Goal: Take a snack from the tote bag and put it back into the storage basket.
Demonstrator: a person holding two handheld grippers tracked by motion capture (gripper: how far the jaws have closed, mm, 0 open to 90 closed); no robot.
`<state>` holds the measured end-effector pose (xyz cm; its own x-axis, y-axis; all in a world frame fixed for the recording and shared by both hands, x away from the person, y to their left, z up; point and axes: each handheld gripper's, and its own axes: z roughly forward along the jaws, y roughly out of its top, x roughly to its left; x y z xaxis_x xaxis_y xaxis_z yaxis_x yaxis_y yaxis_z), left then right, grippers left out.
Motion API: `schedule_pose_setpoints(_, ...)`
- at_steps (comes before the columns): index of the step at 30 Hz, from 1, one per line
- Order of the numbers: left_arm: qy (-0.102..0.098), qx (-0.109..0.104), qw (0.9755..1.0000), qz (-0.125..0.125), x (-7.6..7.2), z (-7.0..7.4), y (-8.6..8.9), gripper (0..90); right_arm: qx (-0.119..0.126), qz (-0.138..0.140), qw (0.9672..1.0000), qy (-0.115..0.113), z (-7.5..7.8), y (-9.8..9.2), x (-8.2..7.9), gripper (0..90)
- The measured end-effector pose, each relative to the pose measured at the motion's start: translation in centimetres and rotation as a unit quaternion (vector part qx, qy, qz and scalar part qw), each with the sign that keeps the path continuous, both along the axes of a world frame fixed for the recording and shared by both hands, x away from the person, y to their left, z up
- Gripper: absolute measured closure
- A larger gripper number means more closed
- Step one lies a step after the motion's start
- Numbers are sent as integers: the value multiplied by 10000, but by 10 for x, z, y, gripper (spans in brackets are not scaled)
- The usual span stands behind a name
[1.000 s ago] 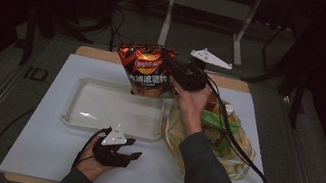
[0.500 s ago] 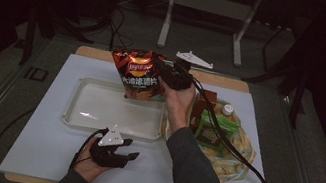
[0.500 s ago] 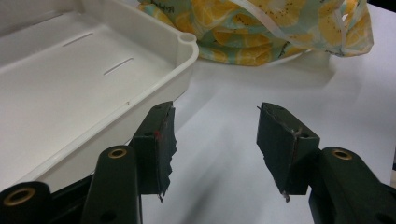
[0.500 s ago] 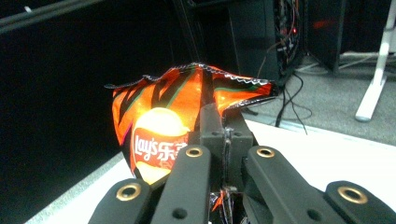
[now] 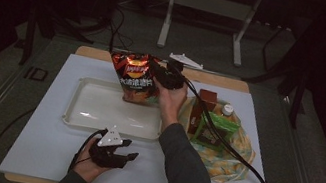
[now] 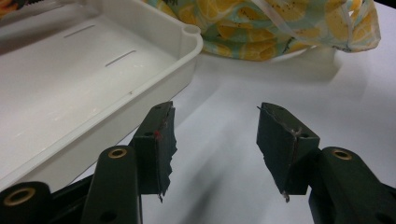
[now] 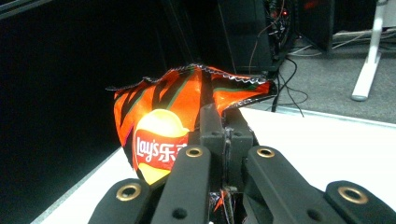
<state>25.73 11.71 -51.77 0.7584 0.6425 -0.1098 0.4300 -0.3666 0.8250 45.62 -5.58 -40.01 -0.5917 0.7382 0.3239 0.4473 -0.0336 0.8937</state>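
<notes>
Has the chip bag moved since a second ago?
Yes. The chip bag, held in the right gripper, has come down and toward the near side, now overlapping the white tray's far rim.

The chip bag (image 7: 163, 116) pinched between the right gripper (image 7: 223, 140) jaws carries the brand "Lay's" in white on a red band, just left of the fingertips, followed by Chinese characters partly hidden behind the jaw. In the high view the bag (image 5: 135, 77) shows a white line of characters, probably a flavour name, too small to read.
</notes>
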Motion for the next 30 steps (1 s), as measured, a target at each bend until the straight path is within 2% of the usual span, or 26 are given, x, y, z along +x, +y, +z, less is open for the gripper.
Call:
schedule_pose_setpoints(6, 19, 50, 10000, 2, -2, -1, 1, 463, -130, 0, 9999, -34, -11, 5, 2, 898)
schedule_pose_setpoints(10, 20, 61, 10000, 14, -3, -1, 2, 463, -178, 31, 9998, -92, -11, 5, 3, 897)
schedule_pose_setpoints(13, 19, 60, 10000, 45, -3, -1, 4, 463, -311, 86, 9993, -205, -12, 4, 5, 894)
schedule_pose_setpoints(18, 25, 63, 9999, 83, -5, -1, 5, 462, -403, 113, 9989, -227, -13, 3, 8, 894)
schedule_pose_setpoints(24, 33, 84, 9999, 77, -6, -2, 6, 462, -336, 126, 9991, -220, -12, 4, 9, 894)
schedule_pose_setpoints(30, 46, 60, 9999, 97, -6, -2, 7, 462, -149, 186, 9997, -108, -12, 5, 11, 893)
